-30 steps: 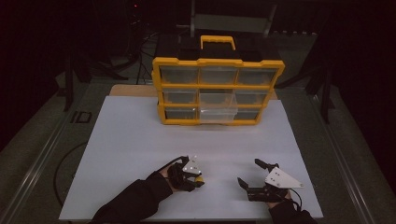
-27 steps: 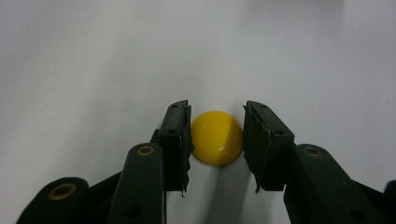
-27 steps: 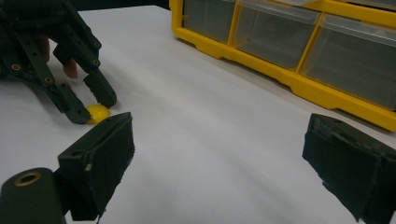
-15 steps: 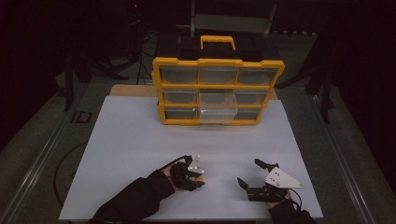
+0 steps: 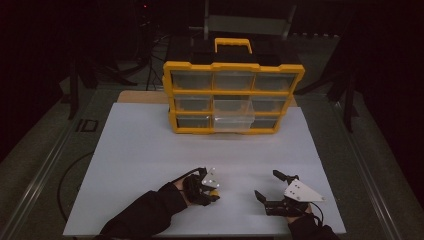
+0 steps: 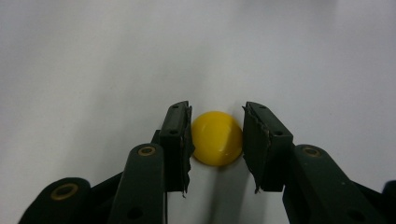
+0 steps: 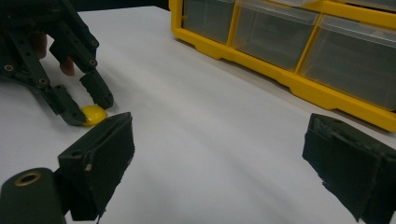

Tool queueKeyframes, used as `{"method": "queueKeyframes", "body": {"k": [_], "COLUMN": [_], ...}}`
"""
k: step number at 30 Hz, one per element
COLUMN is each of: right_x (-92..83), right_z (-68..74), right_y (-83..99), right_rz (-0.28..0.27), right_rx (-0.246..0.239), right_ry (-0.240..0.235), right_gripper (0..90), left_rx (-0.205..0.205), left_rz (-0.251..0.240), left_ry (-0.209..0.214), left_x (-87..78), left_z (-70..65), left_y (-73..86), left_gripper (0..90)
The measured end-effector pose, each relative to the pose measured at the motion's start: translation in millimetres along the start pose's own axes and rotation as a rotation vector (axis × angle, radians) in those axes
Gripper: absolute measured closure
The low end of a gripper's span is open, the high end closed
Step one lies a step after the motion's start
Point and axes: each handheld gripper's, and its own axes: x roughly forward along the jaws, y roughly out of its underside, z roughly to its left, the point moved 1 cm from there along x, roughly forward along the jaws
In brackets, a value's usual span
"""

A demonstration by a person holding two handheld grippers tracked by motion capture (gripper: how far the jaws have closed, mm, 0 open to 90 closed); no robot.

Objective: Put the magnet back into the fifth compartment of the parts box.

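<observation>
- Change: almost none against the earlier high views. Both hands sit where they were, near edge of the white tabletop (image 5: pixel 150 150). Grasp looks settled, so I judge the lift comes next.
- Left claw (image 6: pixel 217 135): closed down on the small yellow ball (image 6: pixel 217 138), one pad on each side, touching as far as I can tell. Ball sits on the tabletop, between the tips, not raised.
- High view: left claw (image 5: pixel 212 187) near-left of centre; ball is just a dim yellow speck there, hard to read.
- Right claw (image 7: pixel 219 163): jaws wide, nothing between them, right of the ball and apart from it.
- Yellow drawer organizer (image 5: pixel 232 97) at the far side, one middle drawer pulled out; probably the drop spot.
</observation>
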Motion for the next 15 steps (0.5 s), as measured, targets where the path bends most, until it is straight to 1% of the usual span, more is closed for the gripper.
{"method": "queueKeyframes", "body": {"k": [2, 4, 7, 9, 11, 12, 13, 15], "right_x": [-0.1, -0.1, 0.1, 0.3, 0.3, 0.3, 0.3, 0.3], "right_z": [0.1, 0.1, -0.1, 0.0, 0.1, 0.1, 0.0, 0.0], "right_y": [0.0, -0.1, 0.1, 0.1, 0.1, 0.1, 0.1, 0.2], "right_rz": [0.000, -0.001, 0.000, 0.001, 0.001, 0.001, 0.002, 0.002], "right_rx": [0.001, 0.002, 0.001, -0.001, -0.002, -0.002, -0.001, -0.001], "right_ry": [0.000, -0.001, -0.001, -0.002, -0.002, -0.002, -0.002, -0.002], "right_gripper": [8.9, 8.9, 8.9, 8.9, 8.9, 8.9, 8.9, 8.9], "left_rx": [-0.001, -0.003, 0.003, 0.010, 0.025, 0.020, 0.029, 0.032], "left_rz": [0.000, -0.009, -0.010, -0.010, -0.004, -0.010, -0.009, -0.006], "left_ry": [0.006, 0.010, 0.014, 0.015, 0.019, 0.024, 0.033, 0.041], "left_x": [-1.6, -3.9, -6.7, -9.3, -11.5, -12.5, -13.9, -15.8], "left_z": [1.1, 1.7, 2.0, 2.3, 2.1, 2.1, 1.9, 2.7], "left_y": [-0.4, -0.9, -1.8, -2.6, -3.6, -4.0, -4.5, -5.3], "left_gripper": [63.2, 63.2, 63.2, 63.2, 63.2, 63.2, 63.2, 63.2]}}
